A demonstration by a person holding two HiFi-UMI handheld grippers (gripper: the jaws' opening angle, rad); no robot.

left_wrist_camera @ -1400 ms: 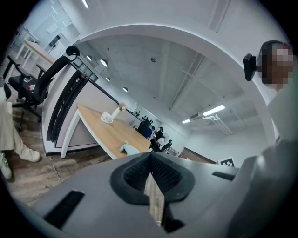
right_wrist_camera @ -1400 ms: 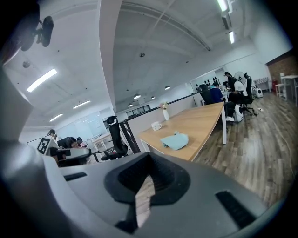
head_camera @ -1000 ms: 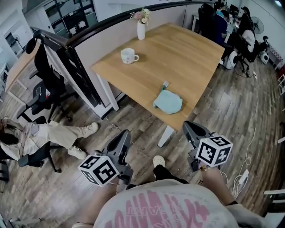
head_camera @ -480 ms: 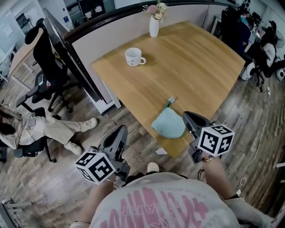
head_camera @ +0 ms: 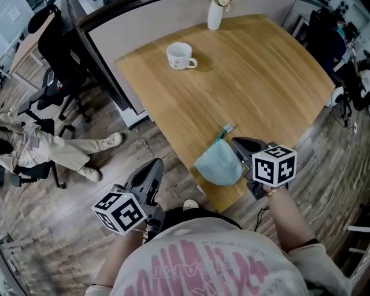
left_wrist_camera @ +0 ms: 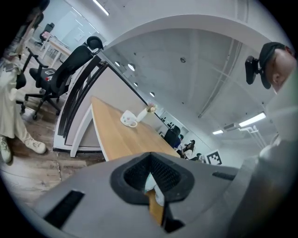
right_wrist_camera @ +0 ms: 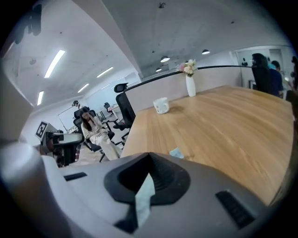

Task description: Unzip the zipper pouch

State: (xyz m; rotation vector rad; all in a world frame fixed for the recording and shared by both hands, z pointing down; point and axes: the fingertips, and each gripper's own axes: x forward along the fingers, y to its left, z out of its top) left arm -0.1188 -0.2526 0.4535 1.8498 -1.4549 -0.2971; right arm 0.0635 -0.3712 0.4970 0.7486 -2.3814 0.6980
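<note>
A light teal zipper pouch [head_camera: 217, 163] lies at the near corner of the wooden table [head_camera: 248, 75], its zipper pull [head_camera: 228, 128] pointing away from me. My right gripper [head_camera: 237, 142] is shut and empty, hovering over the table just right of the pouch. In the right gripper view the right gripper [right_wrist_camera: 149, 158] looks along the tabletop, with the pouch [right_wrist_camera: 177, 152] just past its jaws. My left gripper [head_camera: 154, 167] is shut and empty over the floor, left of the table's corner. The left gripper [left_wrist_camera: 151, 158] points along the table's edge [left_wrist_camera: 119, 136].
A white cup [head_camera: 180, 56] and a white vase [head_camera: 214, 15] stand at the table's far side. A dark partition [head_camera: 101, 69] runs along its left edge. An office chair [head_camera: 51, 87] and a seated person's legs [head_camera: 55, 151] are on the floor at left.
Both grippers have come forward towards the table. The right one now reaches over the table's near edge beside the pouch; the left stays over the floor. Both remain shut.
</note>
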